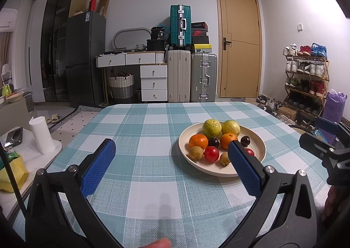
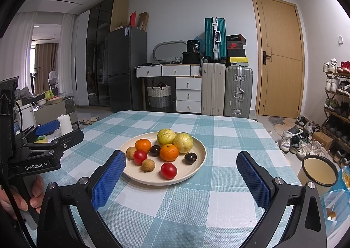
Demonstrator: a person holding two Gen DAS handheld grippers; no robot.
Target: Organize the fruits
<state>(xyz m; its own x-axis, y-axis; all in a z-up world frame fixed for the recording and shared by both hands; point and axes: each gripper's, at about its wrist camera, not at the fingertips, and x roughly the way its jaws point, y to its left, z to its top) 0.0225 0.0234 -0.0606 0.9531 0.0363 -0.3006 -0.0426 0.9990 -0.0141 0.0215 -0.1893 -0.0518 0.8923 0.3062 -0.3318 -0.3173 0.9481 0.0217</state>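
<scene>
A cream plate on the checked tablecloth holds two yellow-green guavas, two oranges, red tomatoes, dark plums and small brown longans. My left gripper is open and empty, above the cloth left of the plate; its right finger overlaps the plate's near side. My right gripper is open and empty, just in front of the plate. Each gripper shows at the edge of the other's view.
A round cream cup and a snack bag stand right of the table. A paper roll sits on a side table at the left. Suitcases, drawers and a shoe rack stand beyond the table.
</scene>
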